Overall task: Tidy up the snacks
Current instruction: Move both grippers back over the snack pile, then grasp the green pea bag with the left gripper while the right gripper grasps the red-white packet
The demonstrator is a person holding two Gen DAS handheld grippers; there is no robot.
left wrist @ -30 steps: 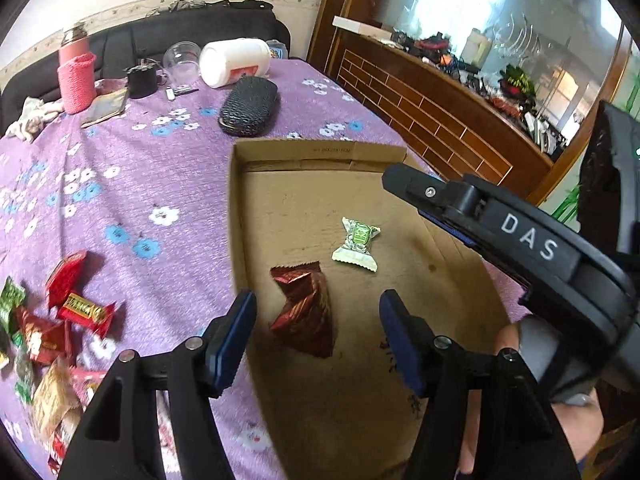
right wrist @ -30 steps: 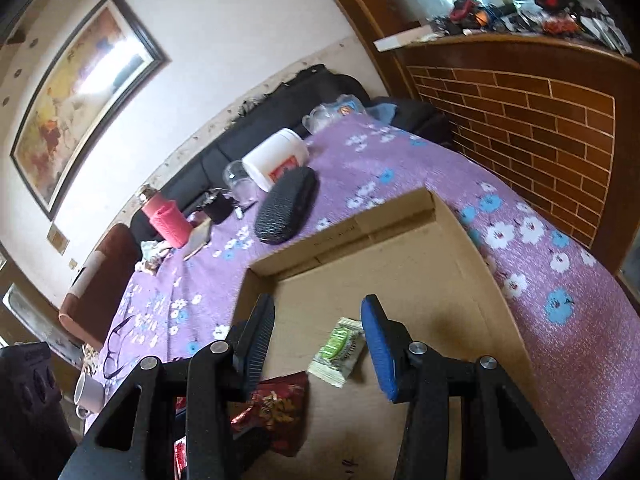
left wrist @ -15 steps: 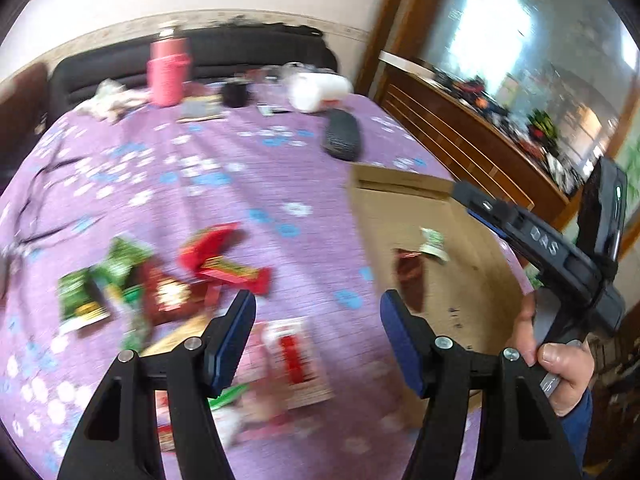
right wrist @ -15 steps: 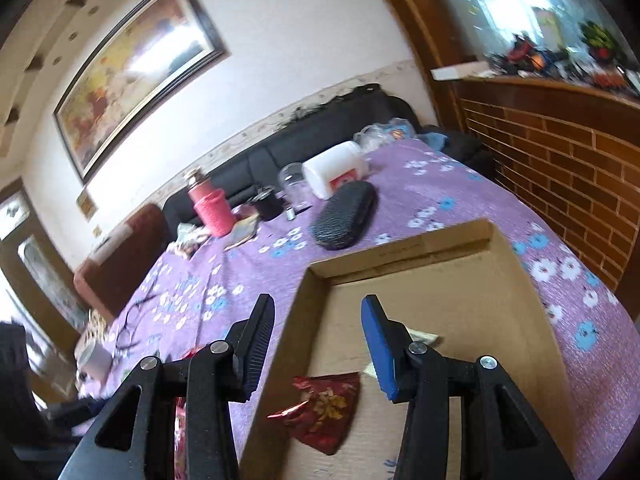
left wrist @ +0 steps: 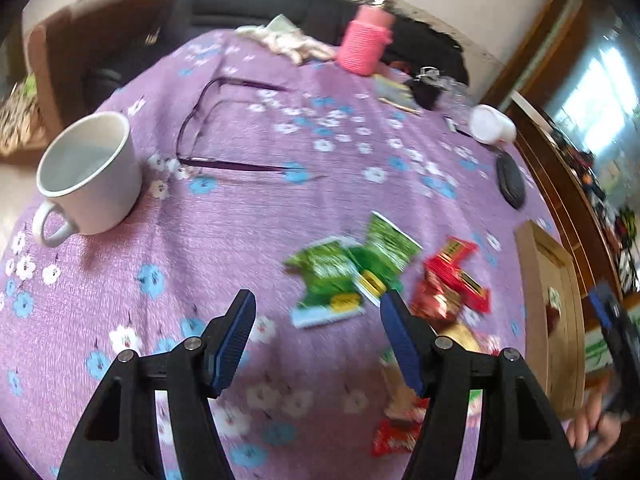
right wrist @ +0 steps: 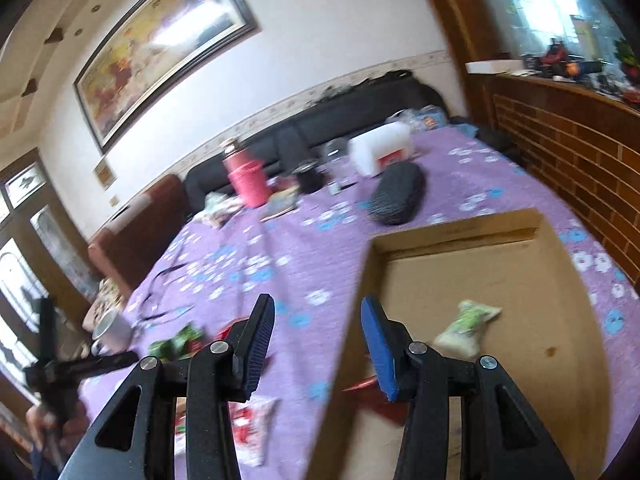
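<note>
Both grippers are parted and empty: the left gripper (left wrist: 316,344) above the green snack packets (left wrist: 352,272), the right gripper (right wrist: 316,340) at the cardboard box (right wrist: 460,236) wall. Beyond, the white mug (left wrist: 90,176) risks a knock.

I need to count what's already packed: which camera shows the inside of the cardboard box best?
The right wrist view: the cardboard box lies open, with a green snack on its floor and a red one partly hidden. The left wrist view shows it only edge-on, blurred, at the frame's right.
</note>
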